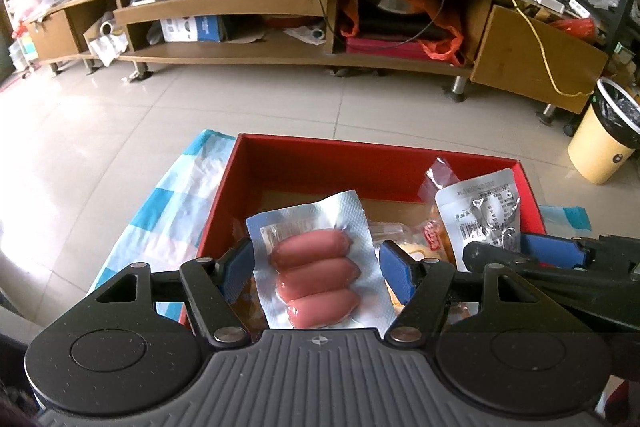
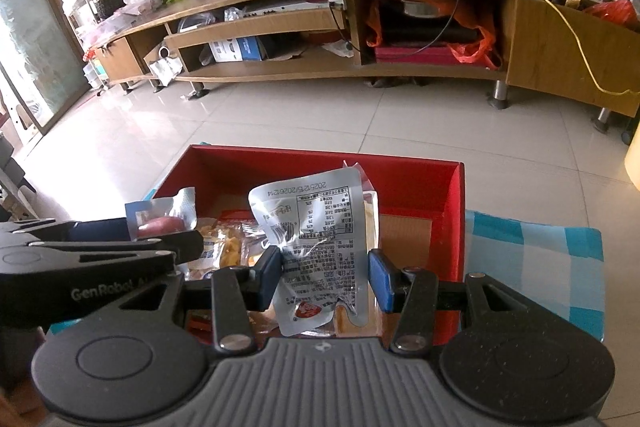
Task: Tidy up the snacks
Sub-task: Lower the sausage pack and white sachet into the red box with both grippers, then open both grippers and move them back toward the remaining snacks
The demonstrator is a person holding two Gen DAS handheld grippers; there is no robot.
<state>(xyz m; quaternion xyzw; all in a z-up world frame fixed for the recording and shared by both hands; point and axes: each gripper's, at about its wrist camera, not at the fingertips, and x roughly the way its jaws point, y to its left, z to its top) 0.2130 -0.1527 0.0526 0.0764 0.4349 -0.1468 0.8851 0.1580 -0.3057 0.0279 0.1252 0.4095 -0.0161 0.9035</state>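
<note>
My left gripper (image 1: 318,267) is shut on a clear vacuum pack of three pink sausages (image 1: 316,275), held over the near part of an open red box (image 1: 360,147). In the right wrist view, my right gripper (image 2: 326,277) is shut on a crinkled silver pouch (image 2: 316,247) with printed text, also above the red box (image 2: 320,157). Each gripper shows in the other's view. The silver pouch (image 1: 480,215) stands to the right of the sausages, and the sausage pack (image 2: 160,223) sits at the left. Several yellow and orange snack packs (image 2: 228,243) lie on the box floor.
The box rests on a blue-and-white checked cloth (image 1: 172,211) over a pale tiled floor (image 1: 280,99). A long wooden TV stand (image 1: 280,55) with cluttered shelves runs across the back. A yellow bin (image 1: 600,139) with a dark liner stands at the right.
</note>
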